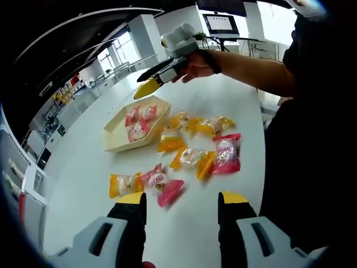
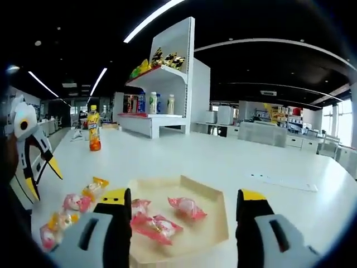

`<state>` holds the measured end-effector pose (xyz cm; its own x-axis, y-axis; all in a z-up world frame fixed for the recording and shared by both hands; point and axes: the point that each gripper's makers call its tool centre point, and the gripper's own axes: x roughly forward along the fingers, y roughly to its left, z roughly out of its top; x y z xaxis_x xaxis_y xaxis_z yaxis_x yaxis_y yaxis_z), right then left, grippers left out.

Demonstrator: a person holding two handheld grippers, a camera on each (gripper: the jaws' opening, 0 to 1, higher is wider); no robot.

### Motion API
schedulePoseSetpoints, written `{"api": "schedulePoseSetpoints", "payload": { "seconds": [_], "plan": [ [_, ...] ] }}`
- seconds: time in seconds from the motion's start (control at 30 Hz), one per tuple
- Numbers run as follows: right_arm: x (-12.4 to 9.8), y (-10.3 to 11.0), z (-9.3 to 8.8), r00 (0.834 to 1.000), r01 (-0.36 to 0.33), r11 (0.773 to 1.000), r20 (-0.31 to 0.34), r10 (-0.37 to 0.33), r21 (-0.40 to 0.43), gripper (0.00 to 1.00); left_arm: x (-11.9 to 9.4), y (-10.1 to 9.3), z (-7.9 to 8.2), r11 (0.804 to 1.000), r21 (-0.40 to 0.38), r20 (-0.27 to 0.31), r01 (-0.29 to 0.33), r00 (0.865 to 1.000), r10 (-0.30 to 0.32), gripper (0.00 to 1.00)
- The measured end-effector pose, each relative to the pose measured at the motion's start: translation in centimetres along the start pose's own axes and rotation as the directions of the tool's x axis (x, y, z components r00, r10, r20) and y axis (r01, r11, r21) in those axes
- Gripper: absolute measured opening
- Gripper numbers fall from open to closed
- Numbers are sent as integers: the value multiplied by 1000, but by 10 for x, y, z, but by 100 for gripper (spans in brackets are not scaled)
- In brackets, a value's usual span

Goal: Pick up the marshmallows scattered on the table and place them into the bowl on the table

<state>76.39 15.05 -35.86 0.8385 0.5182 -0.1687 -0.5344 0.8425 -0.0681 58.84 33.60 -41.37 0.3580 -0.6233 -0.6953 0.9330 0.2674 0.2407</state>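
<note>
Marshmallows (image 1: 189,151) lie scattered mid-surface beside the bowl (image 1: 114,139) holding three; left tool (image 1: 181,204) and right tool (image 2: 183,204) gape empty.

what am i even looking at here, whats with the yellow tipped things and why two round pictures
These are two hand-held grabbing tools, one in each of a person's hands. No robot arm is involved. Each tool carries a fisheye camera looking out along its own two jaws, which gives the two round pictures.

In the left gripper view, the left claw is at the bottom, jaws apart and empty, above a white table. On the table lie wrapped marshmallows in pink and yellow packets, and a shallow beige bowl with a few packets already inside. The right claw reaches in from above, held by the person's hand.

In the right gripper view, the right claw hangs open and empty over the same bowl. An orange drink bottle stands further back.
</note>
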Motion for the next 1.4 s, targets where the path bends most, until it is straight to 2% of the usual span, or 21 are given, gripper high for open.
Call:
{"api": "schedulePoseSetpoints", "payload": {
  "seconds": [0.17, 0.5, 0.57, 0.63, 0.8, 1.07, 1.4],
  "plan": [
    [-3, -1, -3, 1000, -1, 1000, -19, 2, 3, 71, 1, 0, 0, 1000, -1, 1, 1, 1000, -1, 50],
    [-9, 2, 4, 1000, -11, 1000, -4, 11, 4, 71, 0, 2, 0, 1000, -9, 3, -7, 1000, 7, 50],
    [-10, 5, 6, 1000, -27, 998, 5, 27, 59, 71, 0, 2, 0, 1000, -10, 5, -9, 1000, 9, 50],
    [-11, 6, 8, 999, -38, 996, 7, 38, 75, 71, 0, 3, 0, 1000, -12, 6, -11, 1000, 11, 50],
    [-16, 12, 12, 999, -47, 997, 11, 46, 54, 70, 0, 5, -1, 1000, -18, 6, -20, 1000, 20, 50],
    [-22, 11, 11, 999, -37, 999, 5, 37, 24, 69, -2, 7, 5, 999, -30, 38, -32, 999, 33, 50],
    [-29, 13, 13, 999, -43, 999, 3, 43, 32, 68, -4, 9, 8, 998, -41, 59, -39, 997, 41, 50]
  ]
}}
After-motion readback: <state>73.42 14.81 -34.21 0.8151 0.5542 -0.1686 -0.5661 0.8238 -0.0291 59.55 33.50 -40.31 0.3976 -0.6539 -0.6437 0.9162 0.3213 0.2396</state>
